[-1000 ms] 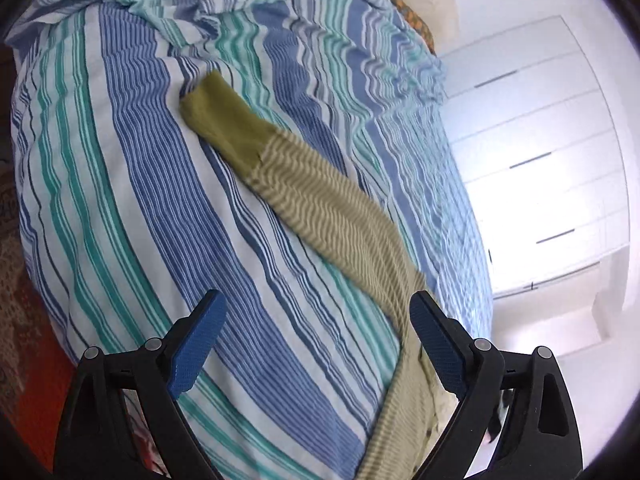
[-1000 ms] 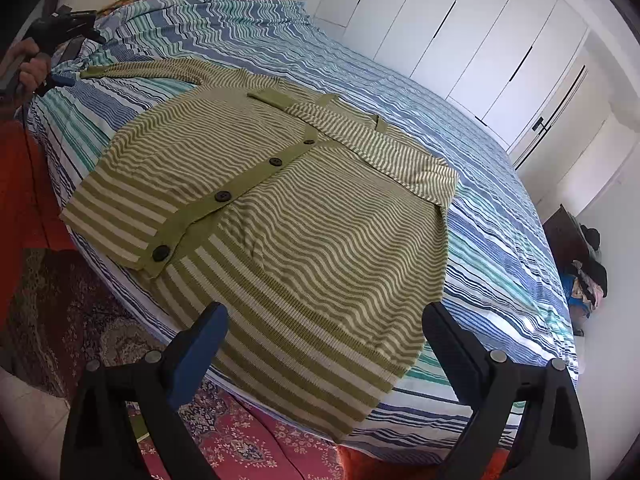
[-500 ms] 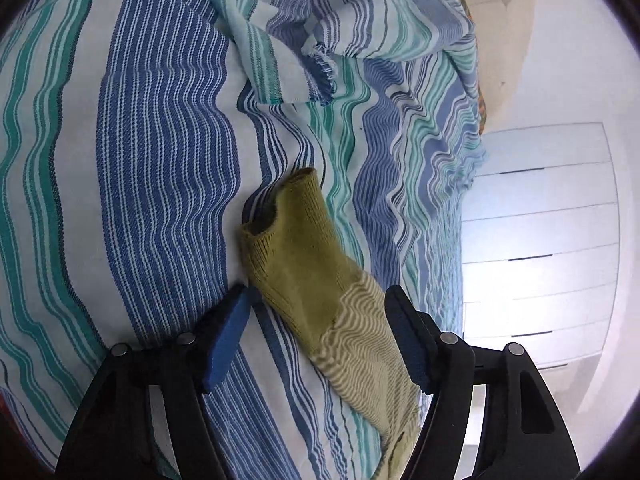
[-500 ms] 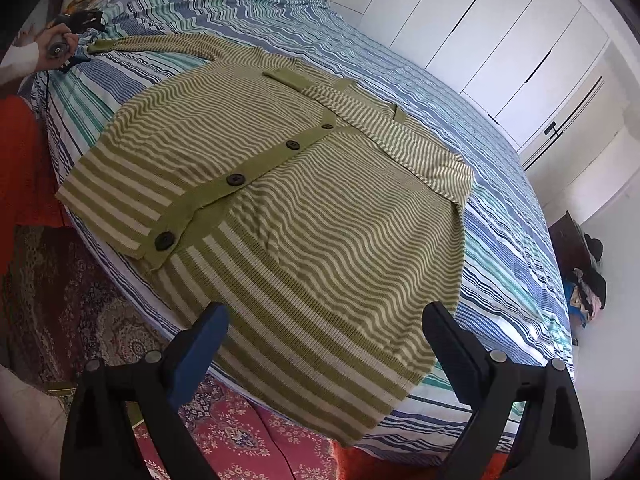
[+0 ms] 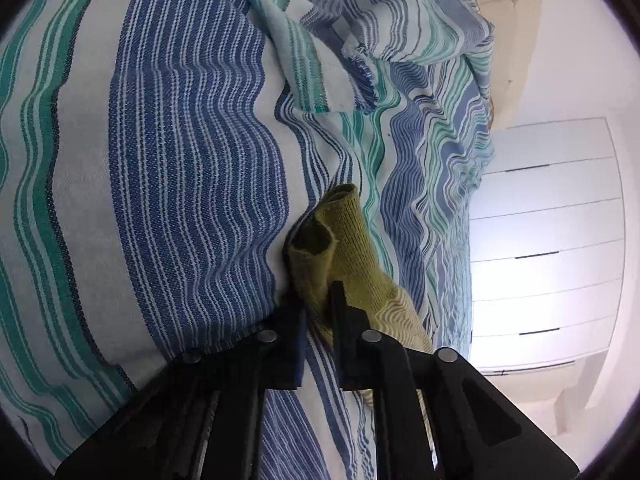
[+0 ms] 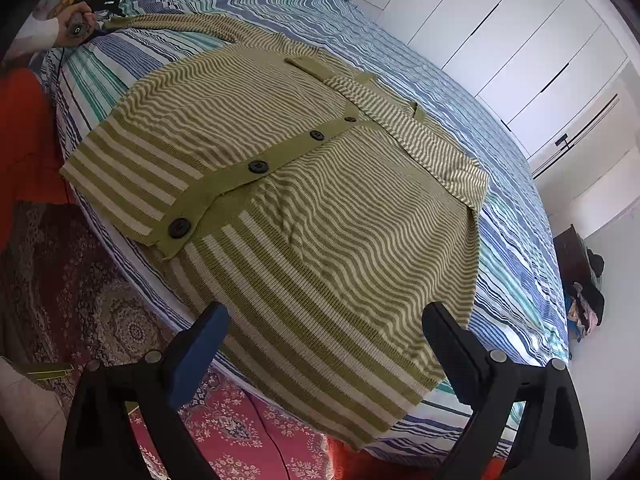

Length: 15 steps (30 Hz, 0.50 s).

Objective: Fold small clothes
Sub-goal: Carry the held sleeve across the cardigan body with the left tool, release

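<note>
Striped bedsheet [image 6: 500,216] is covered by a green striped cardigan [image 6: 304,216], laid flat and buttoned. Its sleeve cuff [image 5: 340,248] is pinched by the left gripper [image 5: 318,312]; the right gripper [image 6: 324,344] is held wide above the hem.

Left gripper [image 5: 318,304]: jaws nearly together, pinched on a fold of olive knit cuff [image 5: 352,240], pressed low to the surface. In the right wrist view it sits far off at upper left, held in a bare hand [image 6: 74,24]

Right gripper [image 6: 324,340]: jaws spread wide, gripping nothing, hovering clear
</note>
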Tool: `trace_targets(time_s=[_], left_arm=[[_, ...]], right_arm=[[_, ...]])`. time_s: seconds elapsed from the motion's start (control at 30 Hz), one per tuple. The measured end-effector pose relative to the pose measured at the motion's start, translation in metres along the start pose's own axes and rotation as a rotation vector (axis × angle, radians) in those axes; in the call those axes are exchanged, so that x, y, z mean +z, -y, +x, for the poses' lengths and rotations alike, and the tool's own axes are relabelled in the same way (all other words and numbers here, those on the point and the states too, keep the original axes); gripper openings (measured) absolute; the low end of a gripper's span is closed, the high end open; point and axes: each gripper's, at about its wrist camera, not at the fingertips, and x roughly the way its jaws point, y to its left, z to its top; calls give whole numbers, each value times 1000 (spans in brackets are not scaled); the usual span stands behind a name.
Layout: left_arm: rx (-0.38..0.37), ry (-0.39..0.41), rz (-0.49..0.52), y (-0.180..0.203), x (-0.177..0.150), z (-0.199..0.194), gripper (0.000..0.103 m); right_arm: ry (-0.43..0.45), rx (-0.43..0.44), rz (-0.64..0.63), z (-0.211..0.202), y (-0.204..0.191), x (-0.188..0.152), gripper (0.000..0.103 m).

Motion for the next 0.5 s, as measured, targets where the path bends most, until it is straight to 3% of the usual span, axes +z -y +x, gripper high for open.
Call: trace_targets(time_s=[0.1, 0.2, 0.37, 0.5], left_arm=[[-20, -8, -13, -1, 2, -7, 3], [50, 5, 112, 34, -4, -16, 2], [57, 5, 361, 135, -33, -21, 2], [44, -65, 631, 234, -99, -1, 2]], right_arm=[[4, 0, -4, -1, -1, 0, 97], [13, 2, -4, -2, -1, 0, 97], [36, 14, 13, -6, 1, 0, 97], [71, 24, 63, -11, 11, -1, 97]])
